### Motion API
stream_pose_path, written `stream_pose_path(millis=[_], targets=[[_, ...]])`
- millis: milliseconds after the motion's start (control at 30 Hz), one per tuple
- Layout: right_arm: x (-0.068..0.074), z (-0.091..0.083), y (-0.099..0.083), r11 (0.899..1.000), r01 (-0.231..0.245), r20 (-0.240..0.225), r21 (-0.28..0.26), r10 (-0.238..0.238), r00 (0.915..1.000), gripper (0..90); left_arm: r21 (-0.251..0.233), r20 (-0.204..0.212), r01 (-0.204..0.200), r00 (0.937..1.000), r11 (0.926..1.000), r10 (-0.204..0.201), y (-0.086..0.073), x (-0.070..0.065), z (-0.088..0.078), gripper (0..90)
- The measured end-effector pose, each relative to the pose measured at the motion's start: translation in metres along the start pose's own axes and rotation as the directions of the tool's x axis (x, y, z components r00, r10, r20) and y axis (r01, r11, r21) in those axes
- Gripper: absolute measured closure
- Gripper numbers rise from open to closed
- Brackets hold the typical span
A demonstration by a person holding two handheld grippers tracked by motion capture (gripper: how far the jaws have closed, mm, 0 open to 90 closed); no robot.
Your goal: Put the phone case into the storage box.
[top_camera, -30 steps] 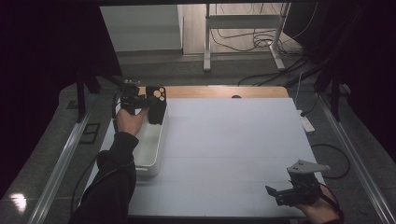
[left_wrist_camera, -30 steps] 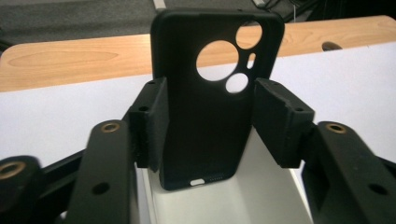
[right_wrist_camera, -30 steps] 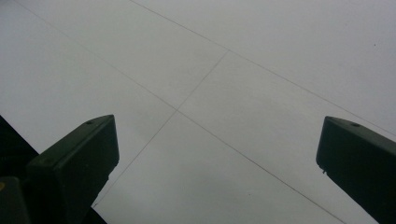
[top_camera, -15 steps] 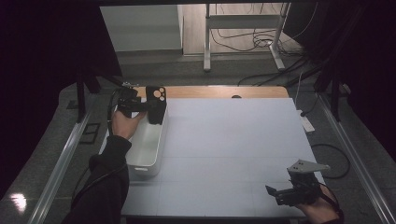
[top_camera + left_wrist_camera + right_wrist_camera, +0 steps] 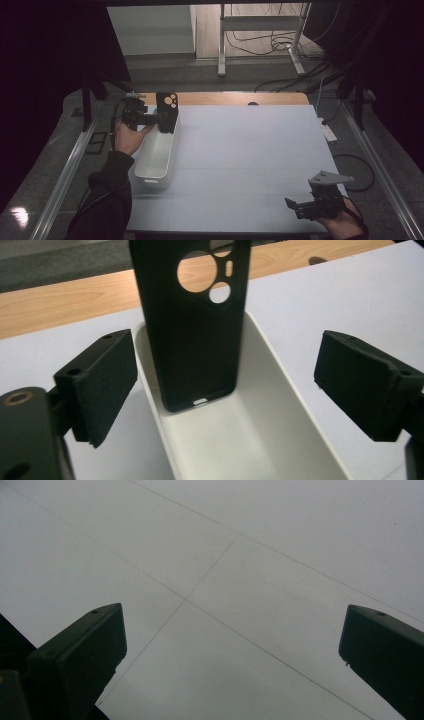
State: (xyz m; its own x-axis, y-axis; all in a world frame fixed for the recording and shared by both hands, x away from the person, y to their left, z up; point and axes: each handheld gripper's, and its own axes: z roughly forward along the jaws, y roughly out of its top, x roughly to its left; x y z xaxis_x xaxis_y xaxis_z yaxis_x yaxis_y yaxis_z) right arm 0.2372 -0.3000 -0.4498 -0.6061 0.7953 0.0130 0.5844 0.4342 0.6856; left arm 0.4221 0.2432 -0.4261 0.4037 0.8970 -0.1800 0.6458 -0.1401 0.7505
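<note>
Left gripper (image 5: 225,390), jaws just opened wide and clear of the black phone case (image 5: 192,325), left standing upright in the far end of the white bin (image 5: 159,152).

Between our left gripper's (image 5: 225,390) wide-apart jaws stands a matt black phone case (image 5: 192,325), smooth and rubbery-looking. Below it we see a white tub (image 5: 280,440) of smooth plastic with a soft sheen. Our jaw pads (image 5: 102,385) look like coarse black foam. Beyond the tub lie a matt white tabletop (image 5: 350,300) and a strip of bare wood (image 5: 65,300).
</note>
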Motion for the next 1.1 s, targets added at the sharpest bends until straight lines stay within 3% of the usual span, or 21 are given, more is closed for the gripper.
stream_pose_path(millis=[433, 667, 1100], targets=[[0.0, 0.0, 0.0, 1.0, 0.0, -0.003, -0.005, 0.0, 1.0, 0.0, 0.004, 0.034, -0.045, 0.9984, 0.999, 0.044, -0.008, -0.01, -0.011, 7.2], [-0.001, 0.0, 0.0, 1.0, -0.002, -0.007, -0.008, 0.002, 1.0, 0.0, 0.02, 0.029, -0.09, 0.9956, 0.9958, 0.089, -0.013, -0.018, -0.016, 4.8], [-0.001, -0.001, 0.0, 1.0, -0.013, -0.004, -0.011, 0.013, 0.9999, 0.0, 0.012, 0.028, -0.117, 0.9928, 0.9931, 0.116, -0.026, -0.026, -0.023, 2.5]])
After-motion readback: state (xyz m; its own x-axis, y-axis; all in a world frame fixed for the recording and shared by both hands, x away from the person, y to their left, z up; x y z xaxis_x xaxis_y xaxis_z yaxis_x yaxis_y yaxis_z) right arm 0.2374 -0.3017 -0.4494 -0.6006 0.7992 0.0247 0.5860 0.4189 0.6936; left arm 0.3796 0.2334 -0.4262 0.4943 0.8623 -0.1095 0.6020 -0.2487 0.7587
